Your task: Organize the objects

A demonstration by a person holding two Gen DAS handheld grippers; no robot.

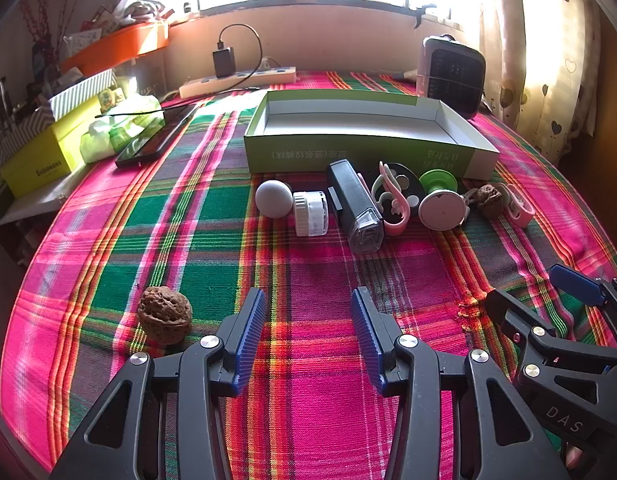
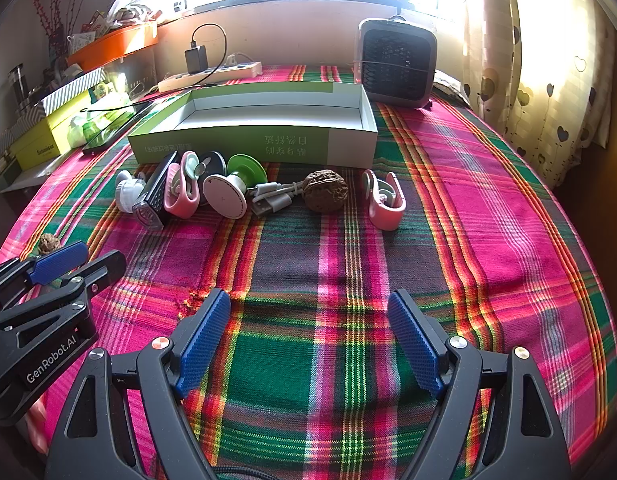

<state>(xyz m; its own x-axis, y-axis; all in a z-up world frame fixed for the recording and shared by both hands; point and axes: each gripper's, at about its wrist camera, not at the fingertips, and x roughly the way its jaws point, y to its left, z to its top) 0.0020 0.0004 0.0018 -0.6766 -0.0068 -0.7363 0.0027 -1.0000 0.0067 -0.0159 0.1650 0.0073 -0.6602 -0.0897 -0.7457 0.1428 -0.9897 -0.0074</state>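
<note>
Small objects lay in a loose row on the plaid cloth (image 1: 308,408), just in front of the open green box (image 1: 360,156), which held nothing I could see.

Through my left wrist camera, the row sat at twelve o'clock from my left gripper (image 1: 308,336): a grey ball (image 1: 273,198), a white jar (image 1: 311,213) on its side touching it, a black torch (image 1: 355,206), a pink clip (image 1: 392,204), a round white disc (image 1: 442,210), a walnut (image 1: 488,200) and a second pink clip (image 1: 518,206) at one o'clock. A separate lone walnut (image 1: 164,314) rested at ten o'clock, just beside the left finger. My left fingers stood spread with only cloth between them. The right gripper (image 1: 540,292) showed at three o'clock.

Through my right wrist camera, the same row ran from eleven to twelve o'clock, with the walnut (image 2: 324,191) touching a white cable (image 2: 272,198) and the second pink clip (image 2: 382,198) just beside it. My right gripper (image 2: 308,340) had its fingers spread wide over bare cloth, pinching nothing. The left gripper (image 2: 80,258) appeared at nine o'clock. A small heater (image 2: 396,62) stood behind the box.
</note>
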